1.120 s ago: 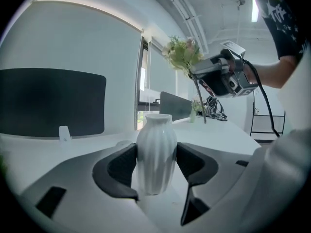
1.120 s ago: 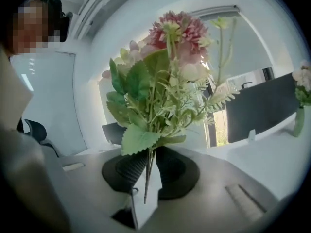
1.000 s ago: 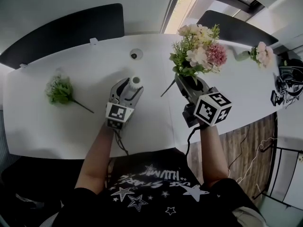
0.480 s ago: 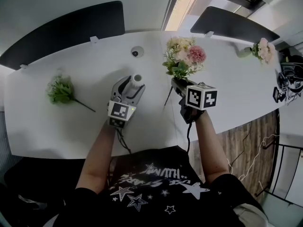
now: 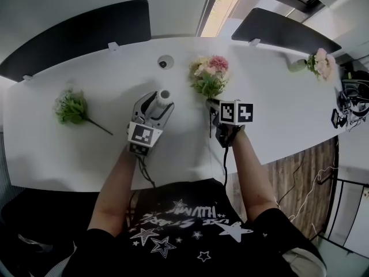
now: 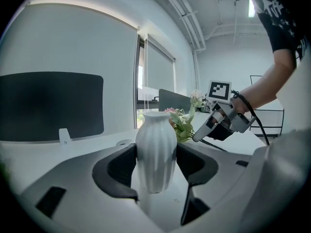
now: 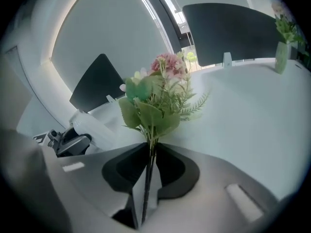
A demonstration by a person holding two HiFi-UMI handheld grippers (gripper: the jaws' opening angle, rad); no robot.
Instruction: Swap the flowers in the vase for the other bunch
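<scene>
Vase first: my left tongs (image 6: 155,166) stand wide, pads pressed on both flanks of the white ribbed ceramic vase (image 6: 155,137), which is upright near the centre of the white tabletop (image 5: 109,77). In the head view only its mouth shows past the tongs. In the left gripper view the tongs' body hides what lies under its foot, so I cannot tell whether it rests on the tabletop. My right tongs (image 7: 148,171) are nearly together, pinching the thin stems of the bunch of pink and cream flowers with green leaves (image 7: 154,98), just right of the vase. The stem ends are hidden. The loose green bunch (image 5: 72,107) lies at left.
</scene>
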